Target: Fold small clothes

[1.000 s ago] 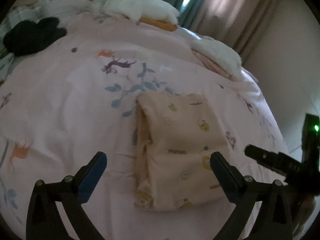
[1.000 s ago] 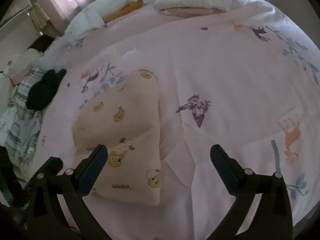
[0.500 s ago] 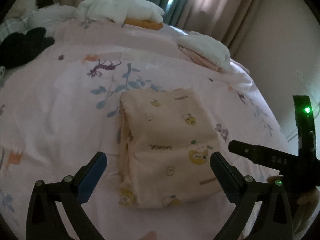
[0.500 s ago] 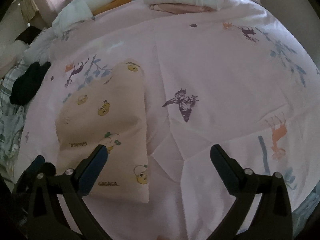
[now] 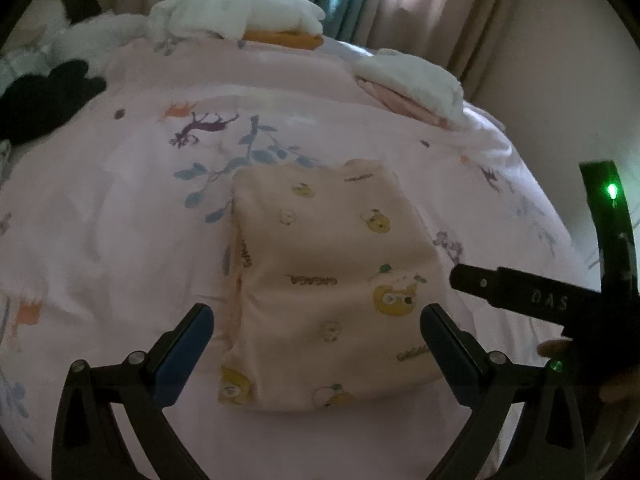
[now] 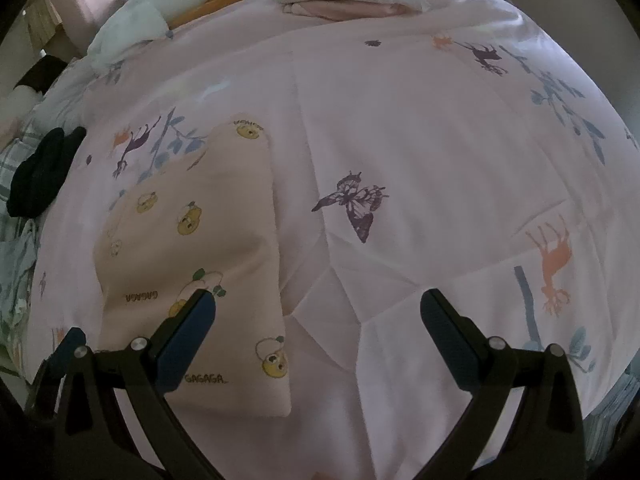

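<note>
A folded garment of soft, matt peach cloth, printed with yellow bears, lies on a bedspread of smooth pink cotton-like fabric, lightly creased and printed with animals and leaves. The left gripper and right gripper are matt black plastic, their fingers faced with dull blue rubbery pads and fixed by small shiny metal screws. Fluffy white cloth is heaped beyond, beside a dark, knit-looking garment. Matt beige curtains hang in folds.
</note>
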A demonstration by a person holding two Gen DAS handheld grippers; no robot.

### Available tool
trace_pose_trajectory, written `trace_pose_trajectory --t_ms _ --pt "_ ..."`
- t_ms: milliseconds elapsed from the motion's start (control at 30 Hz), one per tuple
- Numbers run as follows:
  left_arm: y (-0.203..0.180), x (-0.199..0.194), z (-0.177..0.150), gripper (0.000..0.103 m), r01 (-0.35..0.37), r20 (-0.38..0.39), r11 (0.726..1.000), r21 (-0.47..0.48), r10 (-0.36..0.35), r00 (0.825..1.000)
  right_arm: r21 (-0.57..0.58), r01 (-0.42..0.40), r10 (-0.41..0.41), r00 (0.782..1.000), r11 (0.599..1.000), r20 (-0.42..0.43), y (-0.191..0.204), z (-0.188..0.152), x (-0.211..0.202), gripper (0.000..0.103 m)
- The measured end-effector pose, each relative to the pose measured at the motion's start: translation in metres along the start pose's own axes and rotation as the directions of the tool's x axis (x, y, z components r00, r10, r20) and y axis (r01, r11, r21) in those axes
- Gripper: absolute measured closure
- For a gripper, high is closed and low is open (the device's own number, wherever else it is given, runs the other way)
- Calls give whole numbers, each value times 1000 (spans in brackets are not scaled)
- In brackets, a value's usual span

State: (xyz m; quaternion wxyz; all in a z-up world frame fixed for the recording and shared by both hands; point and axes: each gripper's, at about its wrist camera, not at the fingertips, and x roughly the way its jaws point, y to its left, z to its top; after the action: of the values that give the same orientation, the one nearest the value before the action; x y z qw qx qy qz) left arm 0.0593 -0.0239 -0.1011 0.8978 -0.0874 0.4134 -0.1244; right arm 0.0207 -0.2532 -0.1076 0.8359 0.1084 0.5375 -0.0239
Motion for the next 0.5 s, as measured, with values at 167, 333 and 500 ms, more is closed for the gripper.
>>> trace_pose_trajectory --t_ms 167,333,500 --pt "-3 -1 -1 1 5 -1 1000 3 -5 1000 2 7 -7 1000 1000 -5 -1 -1 1 0" --pt "-5 -2 -3 1 -21 3 1000 20 21 1000 12 26 -26 1000 1000 -6 -4 -2 1 0" --pt "-4 -3 -2 1 -19 -1 1000 17 19 1000 11 23 -23 1000 1000 -2 -4 -3 0 0"
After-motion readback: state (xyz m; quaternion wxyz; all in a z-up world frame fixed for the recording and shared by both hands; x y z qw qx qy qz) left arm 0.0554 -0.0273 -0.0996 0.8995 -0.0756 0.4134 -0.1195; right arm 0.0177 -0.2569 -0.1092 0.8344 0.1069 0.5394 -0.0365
